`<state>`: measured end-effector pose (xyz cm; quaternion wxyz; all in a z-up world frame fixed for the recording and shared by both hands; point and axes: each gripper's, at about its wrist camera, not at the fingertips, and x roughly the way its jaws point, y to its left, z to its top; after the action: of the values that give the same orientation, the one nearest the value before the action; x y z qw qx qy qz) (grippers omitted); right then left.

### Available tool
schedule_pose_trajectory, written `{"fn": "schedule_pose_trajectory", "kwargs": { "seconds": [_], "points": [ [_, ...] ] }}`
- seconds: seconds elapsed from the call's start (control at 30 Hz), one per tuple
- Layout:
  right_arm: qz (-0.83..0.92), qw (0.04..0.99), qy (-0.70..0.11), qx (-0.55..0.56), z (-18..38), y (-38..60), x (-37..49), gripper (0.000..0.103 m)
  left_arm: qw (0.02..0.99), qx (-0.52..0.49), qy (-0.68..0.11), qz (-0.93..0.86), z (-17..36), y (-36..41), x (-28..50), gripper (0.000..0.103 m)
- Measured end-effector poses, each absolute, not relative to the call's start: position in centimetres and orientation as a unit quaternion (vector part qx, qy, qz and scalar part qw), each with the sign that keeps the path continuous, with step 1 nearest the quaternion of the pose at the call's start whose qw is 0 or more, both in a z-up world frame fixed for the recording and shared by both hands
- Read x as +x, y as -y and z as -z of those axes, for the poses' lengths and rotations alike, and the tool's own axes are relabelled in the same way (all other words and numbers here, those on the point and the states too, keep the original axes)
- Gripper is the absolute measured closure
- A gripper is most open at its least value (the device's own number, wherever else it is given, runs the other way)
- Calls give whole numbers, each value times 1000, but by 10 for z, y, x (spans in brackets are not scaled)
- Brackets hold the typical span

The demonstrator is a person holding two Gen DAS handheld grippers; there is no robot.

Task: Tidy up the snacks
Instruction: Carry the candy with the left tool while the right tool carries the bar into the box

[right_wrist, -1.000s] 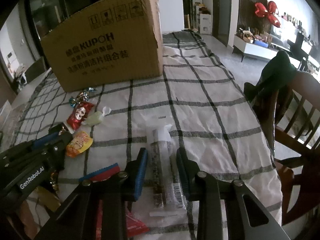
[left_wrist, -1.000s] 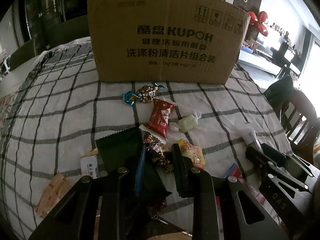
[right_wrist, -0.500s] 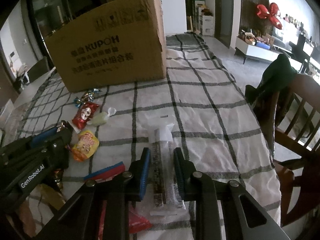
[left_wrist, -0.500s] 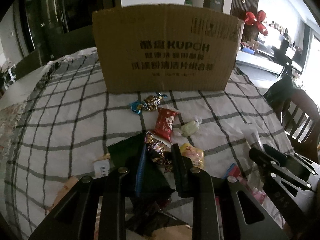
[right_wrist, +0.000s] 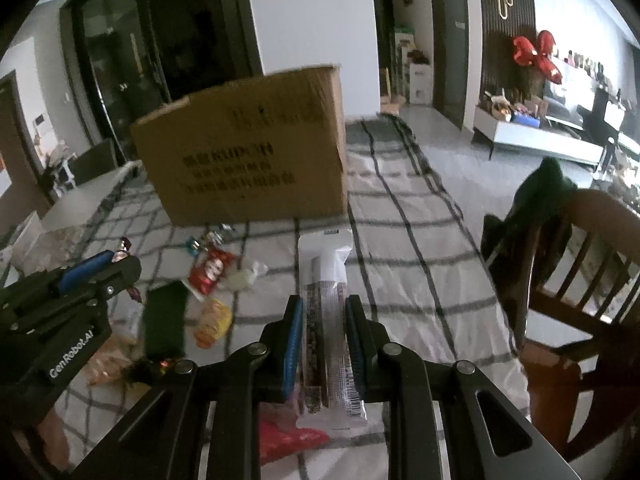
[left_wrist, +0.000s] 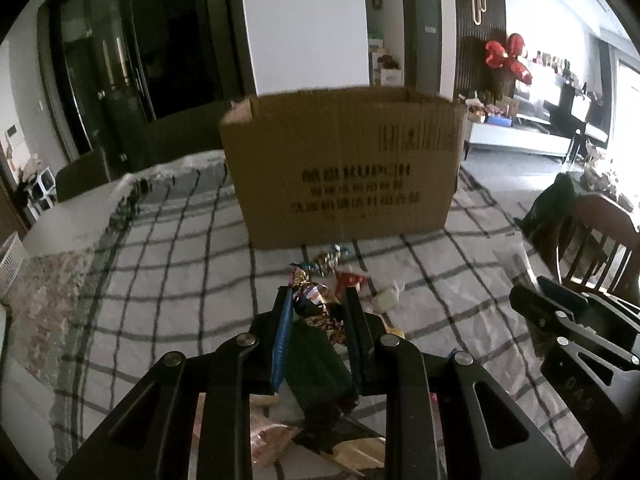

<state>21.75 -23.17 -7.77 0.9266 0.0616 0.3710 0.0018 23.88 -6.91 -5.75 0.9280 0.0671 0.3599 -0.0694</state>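
We see a table under a checked cloth [left_wrist: 168,264], and on it stands a big cardboard box [left_wrist: 344,168], open at the top, with dark print on the side that faces us. A wooden chair [right_wrist: 576,280] with a dark garment over its back stands at the right edge of the table.

In front of the box a few loose snacks lie on the cloth: a flat dark green packet [right_wrist: 165,320], a red packet [right_wrist: 210,271], an orange packet [right_wrist: 214,322], a pale wrapped sweet [right_wrist: 240,279] and a small shiny twist-wrapped sweet [left_wrist: 326,260] close to the foot of the box.

Our right gripper [right_wrist: 323,328] is closed narrow on a long clear-wrapped snack bar [right_wrist: 325,308]. Both pads press its sides, and its white upper end sticks out ahead of the fingers, towards the box; its barcode end hangs behind them. These jaws have just been closing, with the bar between them.

Our left gripper [left_wrist: 318,316] is also drawn in narrow, clamped on a dark foil-wrapped sweet [left_wrist: 314,304] whose twisted end pokes up past the left finger. It hangs above the green packet, well short of the box.
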Motion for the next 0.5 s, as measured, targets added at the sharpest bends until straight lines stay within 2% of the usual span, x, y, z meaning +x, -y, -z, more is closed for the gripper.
{"fn": "schedule_pose_trajectory", "kwargs": {
  "seconds": [0.5],
  "points": [
    [-31,949,-304,78,18,225,242,80,945,79,-307,75,7,61,264,78]
  ]
}}
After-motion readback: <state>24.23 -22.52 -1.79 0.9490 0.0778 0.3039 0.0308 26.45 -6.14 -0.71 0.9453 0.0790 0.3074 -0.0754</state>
